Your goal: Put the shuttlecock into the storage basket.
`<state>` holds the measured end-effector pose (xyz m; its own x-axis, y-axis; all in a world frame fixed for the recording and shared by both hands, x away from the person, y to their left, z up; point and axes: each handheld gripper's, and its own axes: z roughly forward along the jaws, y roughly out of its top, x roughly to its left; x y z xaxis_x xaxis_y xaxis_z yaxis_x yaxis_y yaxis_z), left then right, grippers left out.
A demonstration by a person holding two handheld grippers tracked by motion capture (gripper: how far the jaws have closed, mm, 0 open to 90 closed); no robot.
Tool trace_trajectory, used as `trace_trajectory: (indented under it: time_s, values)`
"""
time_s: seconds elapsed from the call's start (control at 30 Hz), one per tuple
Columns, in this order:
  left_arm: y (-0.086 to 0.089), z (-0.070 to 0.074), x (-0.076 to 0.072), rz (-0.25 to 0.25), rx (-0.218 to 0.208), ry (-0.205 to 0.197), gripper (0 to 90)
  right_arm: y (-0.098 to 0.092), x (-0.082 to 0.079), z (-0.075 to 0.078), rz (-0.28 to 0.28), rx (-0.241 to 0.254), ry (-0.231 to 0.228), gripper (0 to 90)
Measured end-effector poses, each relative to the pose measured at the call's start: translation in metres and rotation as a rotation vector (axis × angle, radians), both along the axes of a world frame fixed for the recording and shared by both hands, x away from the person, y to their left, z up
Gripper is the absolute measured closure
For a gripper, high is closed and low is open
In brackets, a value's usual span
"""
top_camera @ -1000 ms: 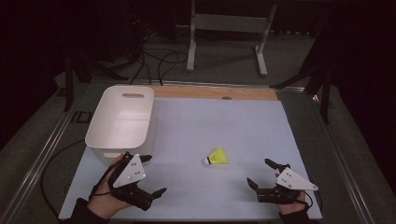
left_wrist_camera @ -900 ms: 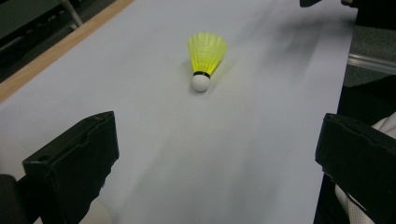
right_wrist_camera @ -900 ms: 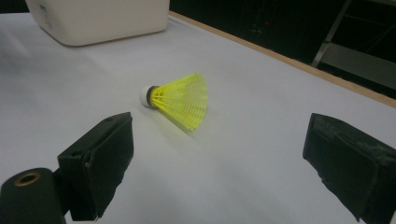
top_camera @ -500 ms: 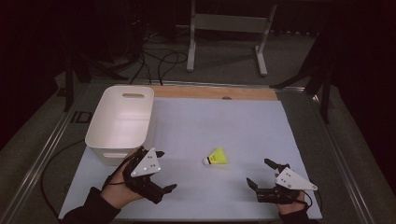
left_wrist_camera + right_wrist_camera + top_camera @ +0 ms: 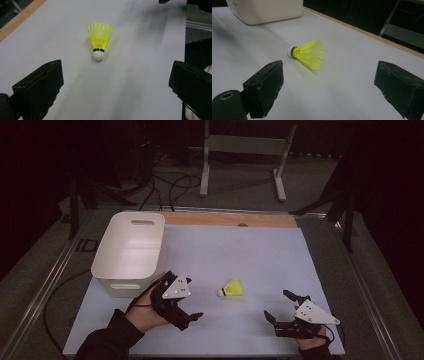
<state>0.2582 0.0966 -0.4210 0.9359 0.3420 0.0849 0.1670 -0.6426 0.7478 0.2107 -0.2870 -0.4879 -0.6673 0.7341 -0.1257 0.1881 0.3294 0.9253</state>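
A yellow shuttlecock (image 5: pixel 232 288) with a white cork tip lies on its side on the pale table sheet (image 5: pixel 240 250), its cork pointing left. My left gripper (image 5: pixel 192 299) sits just left of it, open, with nothing between the jaws. In the left gripper view the shuttlecock (image 5: pixel 100 37) lies ahead of the wide-open left gripper (image 5: pixel 116 80), cork toward me. My right gripper (image 5: pixel 276 303) rests near the front right, open and empty. The right gripper view has the shuttlecock (image 5: pixel 309 53) ahead of the open right gripper (image 5: pixel 329 75).
A white plastic bin (image 5: pixel 125 287) with handle slots stands at the left of the sheet, right behind my left hand; its wall (image 5: pixel 264 10) appears in the right gripper view. A wooden strip (image 5: pixel 230 219) edges the far side. Cables and a metal stand lie beyond the table.
My left gripper has moved right and a little forward, from the front left corner to just beside the shuttlecock. The right gripper and the shuttlecock have stayed put.
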Motion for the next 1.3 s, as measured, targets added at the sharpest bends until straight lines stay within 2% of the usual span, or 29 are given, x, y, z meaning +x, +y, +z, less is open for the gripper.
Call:
trace_trajectory:
  time_s: [0.27,0.5,0.73,0.97,1.23,1.3]
  values:
    - [-0.013,-0.006,0.011,-0.019,0.003,0.021,0.0,0.001,0.001,-0.001,0.005,-0.008,0.003,8.6]
    - [-0.027,-0.019,0.024,-0.029,0.019,0.049,0.4,0.001,0.000,-0.001,0.004,-0.009,0.003,8.6]
    - [-0.036,-0.029,0.029,-0.036,0.063,0.040,0.8,0.001,0.000,0.000,0.006,-0.013,-0.003,8.6]
    - [-0.047,-0.039,0.038,-0.040,0.068,0.065,0.9,0.002,0.000,0.000,0.007,-0.014,-0.003,8.6]
    - [-0.057,-0.050,0.049,-0.034,0.093,0.099,1.9,0.002,0.000,-0.001,0.008,-0.014,-0.002,8.6]
    - [-0.060,-0.054,0.052,-0.034,0.112,0.103,2.1,0.002,-0.001,-0.001,0.009,-0.016,-0.003,8.6]
